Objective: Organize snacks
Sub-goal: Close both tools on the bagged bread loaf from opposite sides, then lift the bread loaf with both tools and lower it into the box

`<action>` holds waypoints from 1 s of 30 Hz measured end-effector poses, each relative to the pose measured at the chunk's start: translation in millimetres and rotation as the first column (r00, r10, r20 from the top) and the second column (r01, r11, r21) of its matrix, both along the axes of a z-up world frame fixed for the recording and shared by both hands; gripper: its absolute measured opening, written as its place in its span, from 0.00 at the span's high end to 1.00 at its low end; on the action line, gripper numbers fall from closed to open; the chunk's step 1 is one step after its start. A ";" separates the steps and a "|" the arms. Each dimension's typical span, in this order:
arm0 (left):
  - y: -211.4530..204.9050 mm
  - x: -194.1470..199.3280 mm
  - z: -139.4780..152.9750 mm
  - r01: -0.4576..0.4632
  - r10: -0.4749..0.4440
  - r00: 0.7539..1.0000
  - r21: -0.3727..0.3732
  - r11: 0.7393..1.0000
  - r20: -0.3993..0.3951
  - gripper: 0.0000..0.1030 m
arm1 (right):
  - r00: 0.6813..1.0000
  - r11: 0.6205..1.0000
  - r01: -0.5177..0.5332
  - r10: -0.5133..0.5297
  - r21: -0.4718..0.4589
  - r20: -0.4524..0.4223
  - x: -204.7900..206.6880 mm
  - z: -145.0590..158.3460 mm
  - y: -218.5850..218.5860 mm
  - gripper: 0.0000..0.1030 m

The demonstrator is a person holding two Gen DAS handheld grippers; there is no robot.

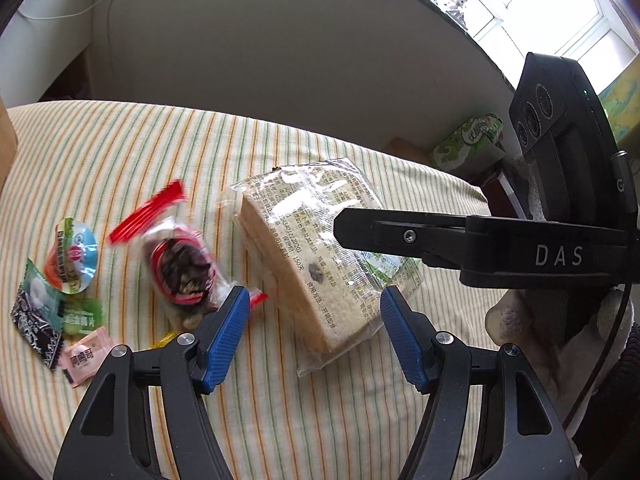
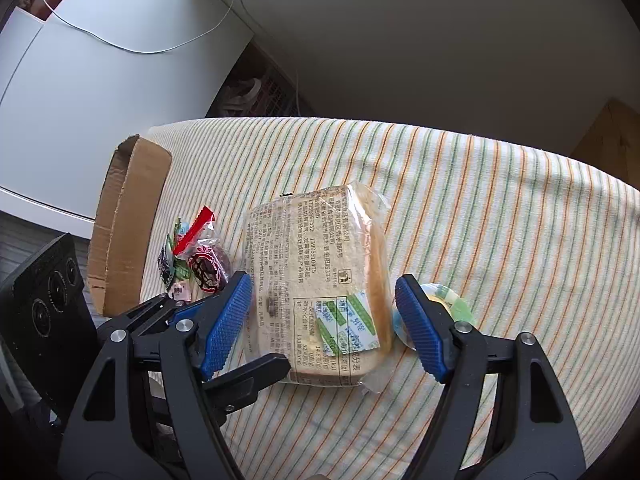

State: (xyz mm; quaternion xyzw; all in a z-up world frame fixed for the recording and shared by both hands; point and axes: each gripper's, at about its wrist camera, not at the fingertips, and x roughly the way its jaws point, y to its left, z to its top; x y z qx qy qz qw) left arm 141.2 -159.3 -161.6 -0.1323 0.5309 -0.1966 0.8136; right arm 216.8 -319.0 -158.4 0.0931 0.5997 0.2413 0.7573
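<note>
A clear bag of sliced bread (image 1: 312, 248) (image 2: 320, 280) lies on the striped cloth. My left gripper (image 1: 314, 332) is open above the bag's near corner, with its blue pads on either side of it and not touching. My right gripper (image 2: 326, 324) is open too and straddles the loaf's near end with small gaps. Its black finger (image 1: 400, 236) crosses over the bread in the left wrist view. Left of the loaf lie a red-sealed pastry pack (image 1: 180, 268) (image 2: 204, 264) and several small sweets packets (image 1: 52, 300). A round jelly cup (image 2: 452, 300) sits behind my right finger.
An open cardboard box (image 2: 124, 224) stands at the cloth's left edge beside the small snacks. The striped cloth (image 2: 500, 200) is bare to the right of the loaf. A white cabinet (image 2: 100, 80) and a wall lie beyond. A green tissue pack (image 1: 468, 140) sits off the far edge.
</note>
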 end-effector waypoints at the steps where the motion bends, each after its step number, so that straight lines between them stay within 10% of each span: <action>1: -0.8 0.8 -1.5 -0.002 0.002 1.000 0.003 1.000 -0.006 0.34 | 1.000 1.000 -0.004 0.004 0.007 -0.001 0.2 -0.5 0.9 0.25; 30: -3.9 10.1 17.9 0.013 -0.013 1.000 -0.040 0.999 0.007 0.48 | 0.999 0.999 0.029 -0.030 -0.025 -0.019 -13.6 13.0 26.5 0.39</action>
